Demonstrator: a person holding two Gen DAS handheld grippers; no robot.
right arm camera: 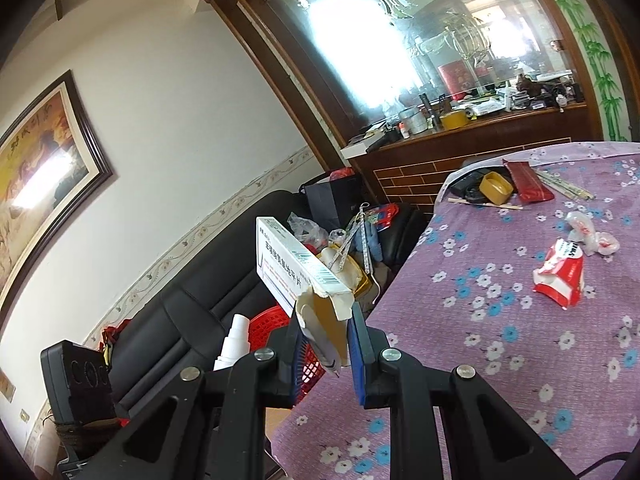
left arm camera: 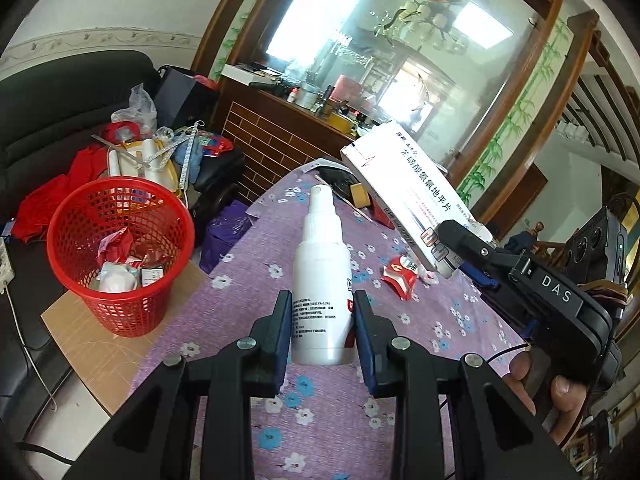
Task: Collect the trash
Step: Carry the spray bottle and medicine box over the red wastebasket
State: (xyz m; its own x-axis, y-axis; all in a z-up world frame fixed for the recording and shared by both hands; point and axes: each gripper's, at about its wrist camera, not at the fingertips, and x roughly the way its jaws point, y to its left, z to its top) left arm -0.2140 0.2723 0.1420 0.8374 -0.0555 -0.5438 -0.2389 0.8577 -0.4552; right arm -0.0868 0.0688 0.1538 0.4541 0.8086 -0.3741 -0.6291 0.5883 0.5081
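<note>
My left gripper [left arm camera: 322, 326] is shut on a white spray bottle [left arm camera: 320, 276], held above the purple flowered tablecloth [left arm camera: 280, 420]. My right gripper [right arm camera: 326, 334] is shut on the torn open end of a white medicine box [right arm camera: 296, 272]; the box also shows in the left wrist view [left arm camera: 408, 192], raised over the table. The red mesh trash basket [left arm camera: 120, 248] stands on the floor left of the table, with wrappers inside. The bottle's nozzle [right arm camera: 236, 336] shows left of the right gripper. A crumpled red-and-white wrapper [right arm camera: 560, 276] lies on the table.
A black sofa [right arm camera: 192, 300] piled with clutter lies beyond the basket. White crumpled scraps [right arm camera: 592, 232], a yellow cup [right arm camera: 496, 188] and a red pouch [right arm camera: 528, 182] lie at the table's far end. A wooden counter [right arm camera: 440, 152] stands behind. Cardboard [left arm camera: 100, 340] lies under the basket.
</note>
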